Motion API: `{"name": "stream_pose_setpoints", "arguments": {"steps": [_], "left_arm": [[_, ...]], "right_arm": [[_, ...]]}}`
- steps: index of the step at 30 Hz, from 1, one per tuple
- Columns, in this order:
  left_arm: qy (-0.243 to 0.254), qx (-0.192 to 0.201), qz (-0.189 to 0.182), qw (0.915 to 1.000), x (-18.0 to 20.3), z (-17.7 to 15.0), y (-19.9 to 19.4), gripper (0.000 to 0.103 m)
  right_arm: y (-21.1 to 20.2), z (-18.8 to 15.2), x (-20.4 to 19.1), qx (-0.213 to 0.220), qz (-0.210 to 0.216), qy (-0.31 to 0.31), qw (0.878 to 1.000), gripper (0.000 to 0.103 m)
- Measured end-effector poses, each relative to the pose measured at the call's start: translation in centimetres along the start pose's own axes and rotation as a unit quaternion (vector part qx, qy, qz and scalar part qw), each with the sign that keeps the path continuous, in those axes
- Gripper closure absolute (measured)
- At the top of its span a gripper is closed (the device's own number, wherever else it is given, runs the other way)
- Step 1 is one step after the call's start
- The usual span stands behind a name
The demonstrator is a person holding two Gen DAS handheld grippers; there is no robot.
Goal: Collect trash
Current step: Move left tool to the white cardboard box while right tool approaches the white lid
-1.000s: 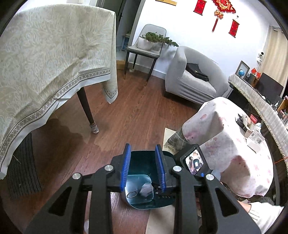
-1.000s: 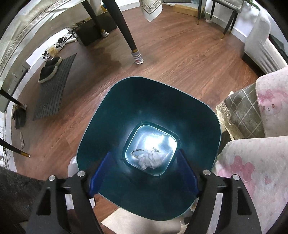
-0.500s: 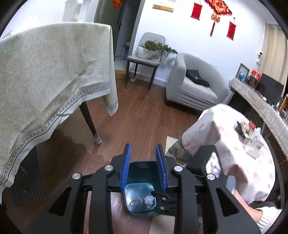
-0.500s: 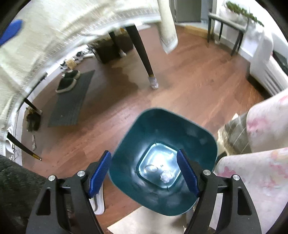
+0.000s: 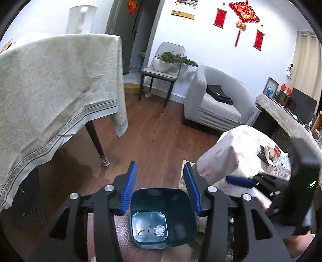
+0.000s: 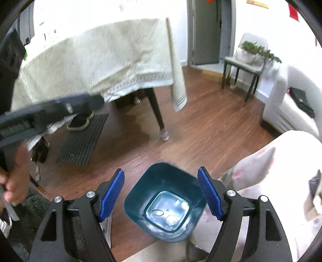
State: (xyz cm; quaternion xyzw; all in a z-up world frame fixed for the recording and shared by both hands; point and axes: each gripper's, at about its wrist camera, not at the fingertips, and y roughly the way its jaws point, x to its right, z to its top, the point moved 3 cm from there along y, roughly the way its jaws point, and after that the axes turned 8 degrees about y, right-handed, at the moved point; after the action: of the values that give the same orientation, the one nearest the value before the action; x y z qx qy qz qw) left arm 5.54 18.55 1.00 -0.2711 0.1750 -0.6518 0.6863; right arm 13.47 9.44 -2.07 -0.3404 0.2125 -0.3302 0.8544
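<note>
L tongs wider now, empty.

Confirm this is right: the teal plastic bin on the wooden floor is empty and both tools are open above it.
Not empty. The left wrist view shows a crumpled white paper wad on the bottom of the teal plastic bin. The left tool and right tool are open above it.

I log, colours only:
- bin: dark teal walls, pale shiny floor.
- wad in it: whitish-grey.
- pads: ribbed blue; frames black.
- tablecloth: cream, faint leaf print, grey geometric border.
- floor: red-brown wood planks.
- armchair: lt grey.
- cover at right: white w/ pink blotches.
- wall hangings: red & gold.
</note>
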Motion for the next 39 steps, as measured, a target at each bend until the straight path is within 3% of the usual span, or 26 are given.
{"name": "stream_pose_setpoints", "arguments": {"steps": [8, 20, 26, 27, 28, 34, 39], "left_arm": [[0.02, 0.001, -0.044, 0.9988, 5.0, 0.5, 1.8, 0.041], [0.105, 0.009, -0.107, 0.9886, 15.7, 0.0, 4.8, 0.028], [0.126, 0.008, -0.152, 0.9804, 19.8, -0.5, 6.4, 0.023], [0.129, 0.006, -0.157, 0.9791, 20.6, -0.6, 6.7, 0.023], [0.132, 0.006, -0.163, 0.9777, 21.3, -0.7, 6.8, 0.022], [0.163, -0.004, -0.217, 0.9624, 26.0, -1.6, 7.5, 0.014], [0.213, -0.026, -0.224, 0.9507, 29.8, -3.1, 8.6, 0.012]], "right_arm": [[-5.6, -0.1, 5.0, 0.047, -0.037, 0.028, 0.998, 0.027], [-12.2, -3.4, 13.6, 0.085, -0.101, 0.086, 0.988, 0.025], [-15.3, -6.0, 18.1, 0.096, -0.134, 0.12, 0.979, 0.024], [-15.9, -6.4, 18.8, 0.099, -0.139, 0.127, 0.977, 0.021], [-16.6, -6.8, 19.7, 0.105, -0.145, 0.136, 0.974, 0.012], [-19.3, -9.3, 23.7, 0.12, -0.168, 0.175, 0.963, 0.009], [-20.3, -10.7, 25.5, 0.119, -0.18, 0.194, 0.957, 0.006]]}}
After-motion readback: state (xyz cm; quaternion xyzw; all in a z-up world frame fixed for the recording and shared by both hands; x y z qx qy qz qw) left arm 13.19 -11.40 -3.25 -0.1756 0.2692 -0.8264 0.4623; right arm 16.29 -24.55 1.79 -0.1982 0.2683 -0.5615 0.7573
